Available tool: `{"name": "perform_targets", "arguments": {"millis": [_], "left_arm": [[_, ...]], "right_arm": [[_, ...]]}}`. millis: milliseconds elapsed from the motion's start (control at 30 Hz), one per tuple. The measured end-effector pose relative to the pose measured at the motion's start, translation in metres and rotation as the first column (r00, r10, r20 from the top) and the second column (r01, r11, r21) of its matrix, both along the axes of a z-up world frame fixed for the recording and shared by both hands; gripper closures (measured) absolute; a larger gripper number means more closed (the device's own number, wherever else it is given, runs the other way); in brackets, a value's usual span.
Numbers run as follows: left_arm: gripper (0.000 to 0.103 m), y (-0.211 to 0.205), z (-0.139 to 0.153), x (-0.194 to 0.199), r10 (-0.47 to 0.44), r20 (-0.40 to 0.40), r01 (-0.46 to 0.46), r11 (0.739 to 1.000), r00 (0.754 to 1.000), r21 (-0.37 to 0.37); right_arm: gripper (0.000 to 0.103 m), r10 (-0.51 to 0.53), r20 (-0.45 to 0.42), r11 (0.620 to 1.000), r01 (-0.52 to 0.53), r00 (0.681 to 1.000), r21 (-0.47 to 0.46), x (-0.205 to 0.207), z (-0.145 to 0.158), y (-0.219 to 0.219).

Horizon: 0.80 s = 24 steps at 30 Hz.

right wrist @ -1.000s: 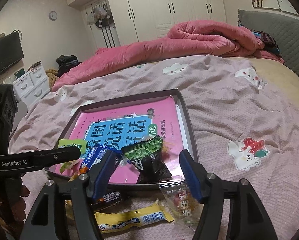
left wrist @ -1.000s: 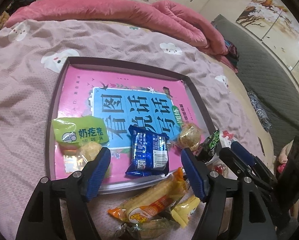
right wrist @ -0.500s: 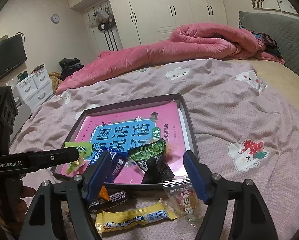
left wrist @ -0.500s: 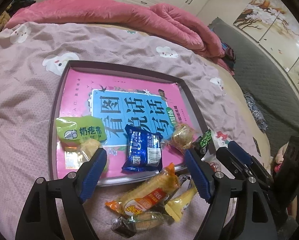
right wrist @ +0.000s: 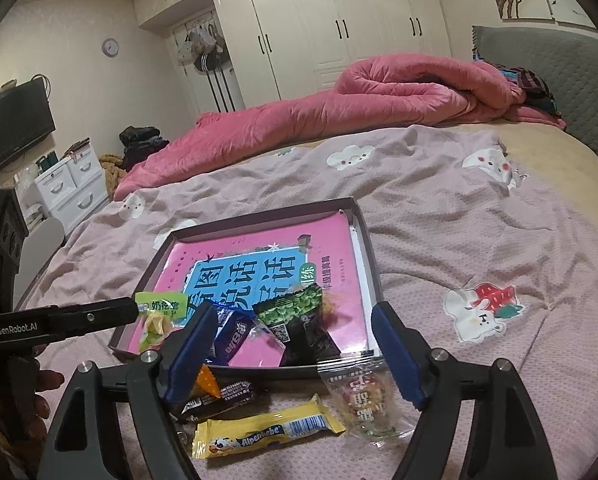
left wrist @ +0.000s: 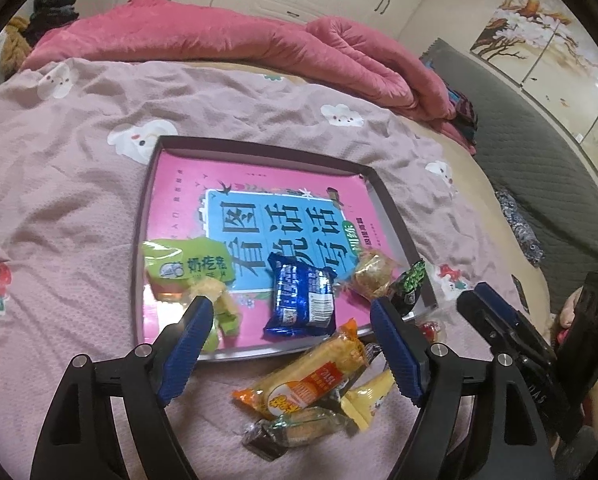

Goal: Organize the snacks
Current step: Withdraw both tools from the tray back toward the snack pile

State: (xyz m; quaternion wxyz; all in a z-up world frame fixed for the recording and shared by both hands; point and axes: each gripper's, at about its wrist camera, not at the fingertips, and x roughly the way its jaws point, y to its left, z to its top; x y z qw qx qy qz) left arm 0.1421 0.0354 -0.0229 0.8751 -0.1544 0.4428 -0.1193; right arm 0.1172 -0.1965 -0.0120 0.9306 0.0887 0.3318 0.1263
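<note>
so i'm over a bed w/ a pinkish cartoon-print sheet (right wrist: 479, 240), big pink duvet (right wrist: 379, 96) bunched up at the far side, white wardrobes (right wrist: 339, 28) behind, tv (right wrist: 11, 128) + small white drawers (right wrist: 71, 184) off to the left. shallow dark tray (left wrist: 395, 216) sits on the sheet w/ a pink book (left wrist: 179, 200) lying flat inside it. already in the tray: green pack (left wrist: 187, 268), blue pack (left wrist: 303, 300), a small clear-wrapped brownish snack (left wrist: 373, 276), and a black/green pea bag (right wrist: 299, 320) at the near right corner. still on the sheet just in front of the tray: orange pack (left wrist: 307, 380), yellow alpenliebe bar (right wrist: 267, 432), a dark wrapped one (right wrist: 219, 396), clear bag of mixed bits (right wrist: 359, 396). the near tray wall sits between those and the inside.

left gripper (left wrist: 295, 344) is wide apart, nothing between the pads, hanging above the near tray edge / orange pack. right gripper (right wrist: 295, 352) has just been spreading its jaws, nothing pinched either, the pea bag lies in the tray beyond the gap, not touched afaict.
</note>
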Motion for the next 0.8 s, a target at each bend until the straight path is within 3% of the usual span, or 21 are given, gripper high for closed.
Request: {"name": "perform_targets", "arguments": {"millis": [800], "left_arm": [[0.021,0.015,-0.001,-0.03,0.001,0.001,-0.001,0.998,1.0,0.063]], "right_arm": [[0.024,0.039,-0.009,0.999,-0.039,0.999,0.014,-0.024,0.005,-0.001]]}}
